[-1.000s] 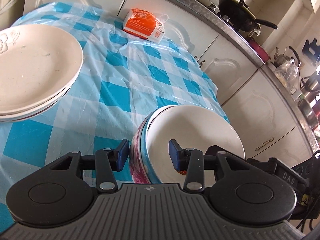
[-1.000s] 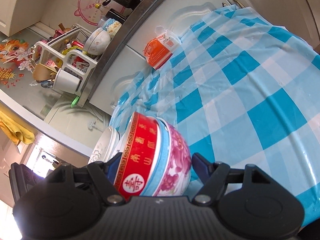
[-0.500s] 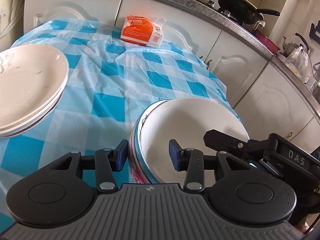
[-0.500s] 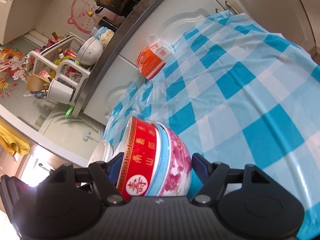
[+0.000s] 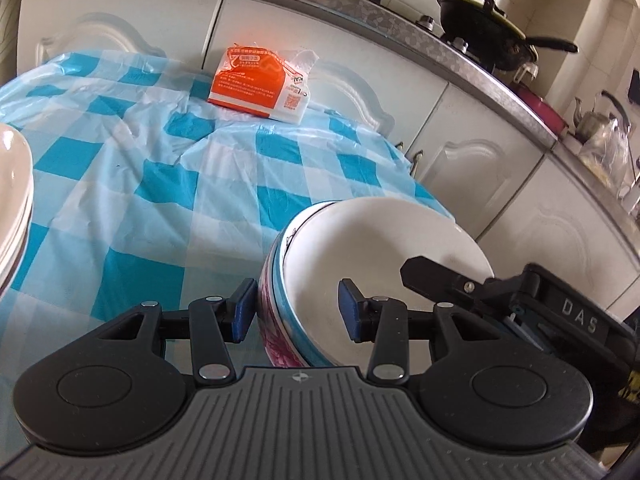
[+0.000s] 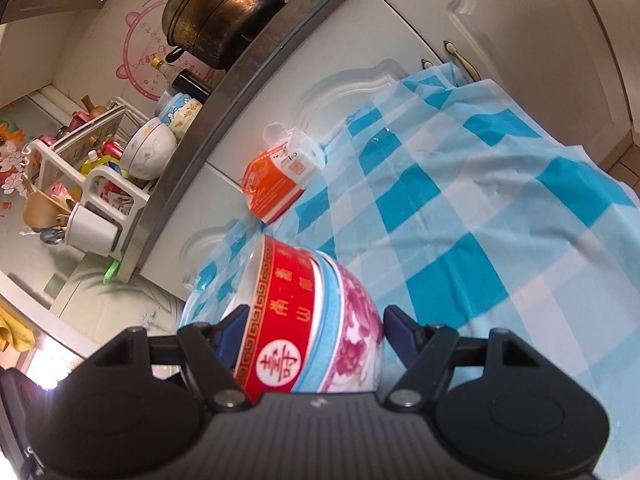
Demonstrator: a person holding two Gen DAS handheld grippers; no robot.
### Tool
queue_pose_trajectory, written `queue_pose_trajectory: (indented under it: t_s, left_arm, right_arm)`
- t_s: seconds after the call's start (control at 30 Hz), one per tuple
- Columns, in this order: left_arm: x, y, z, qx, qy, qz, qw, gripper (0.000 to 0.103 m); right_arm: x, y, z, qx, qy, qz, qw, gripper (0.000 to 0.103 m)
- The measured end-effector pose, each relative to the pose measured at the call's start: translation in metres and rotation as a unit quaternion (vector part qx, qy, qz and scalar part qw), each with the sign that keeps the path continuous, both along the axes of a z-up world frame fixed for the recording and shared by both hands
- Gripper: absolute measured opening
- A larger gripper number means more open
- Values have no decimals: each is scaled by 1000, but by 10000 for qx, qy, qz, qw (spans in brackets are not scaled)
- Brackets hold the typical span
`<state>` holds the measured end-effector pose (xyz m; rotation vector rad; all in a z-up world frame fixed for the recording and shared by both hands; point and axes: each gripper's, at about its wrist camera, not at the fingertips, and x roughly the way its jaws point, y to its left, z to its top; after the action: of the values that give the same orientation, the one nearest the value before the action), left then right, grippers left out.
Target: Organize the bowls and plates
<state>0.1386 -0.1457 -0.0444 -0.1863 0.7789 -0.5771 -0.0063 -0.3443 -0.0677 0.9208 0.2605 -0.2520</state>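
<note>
A stack of three nested bowls (image 5: 380,248) is tipped on its side over the blue checked tablecloth (image 5: 160,184): pink-flowered outside, a blue-rimmed one, and a red one (image 6: 280,320) with a white inside. My left gripper (image 5: 296,312) is shut on the stack's rim, one pad on the pink wall and one inside the white hollow. My right gripper (image 6: 314,328) is shut on the same stack (image 6: 352,320), one finger inside the rim and one at the pink base. Its black finger (image 5: 432,276) shows in the left wrist view. A pile of white plates (image 5: 12,208) lies at the far left edge.
An orange tissue pack (image 5: 256,80) (image 6: 276,184) lies at the table's far edge against white cabinets (image 5: 480,160). Above them the counter carries a wok (image 5: 488,32), a large pot (image 6: 220,12) and a dish rack (image 6: 100,184) with bowls.
Both grippers have carried the bowl stack across the table toward the cabinets. The tissue pack looks nearer, and the plate pile has slid almost out of the left wrist view.
</note>
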Motion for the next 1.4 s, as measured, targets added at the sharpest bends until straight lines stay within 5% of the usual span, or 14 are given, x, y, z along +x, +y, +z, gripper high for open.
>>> queue_pose_trajectory:
  t_s: [0.13,0.33,0.87,1.17,1.4]
  left_arm:
    - [12,21,-6,-549,330,146,9978,48]
    - [6,50,5,-848,-25,347,9958,56]
    - [-10,68,15,-725,-765,226,9942,74]
    - [-13,81,22,-570,-1141,153,9917,90]
    - [-33,92,34,-123,-1530,322,9876,99]
  right_arm:
    - [-6,0,0,-52,-120,-51,9999,74]
    - [-13,6,16,-859,150,-485,9950,75]
    - [-8,10,2,-877,561,-768,9916,78]
    - [-32,61,40,-1943,513,-1332,9705,89]
    - [-32,98,51,-2433,492,-1245,9607,94]
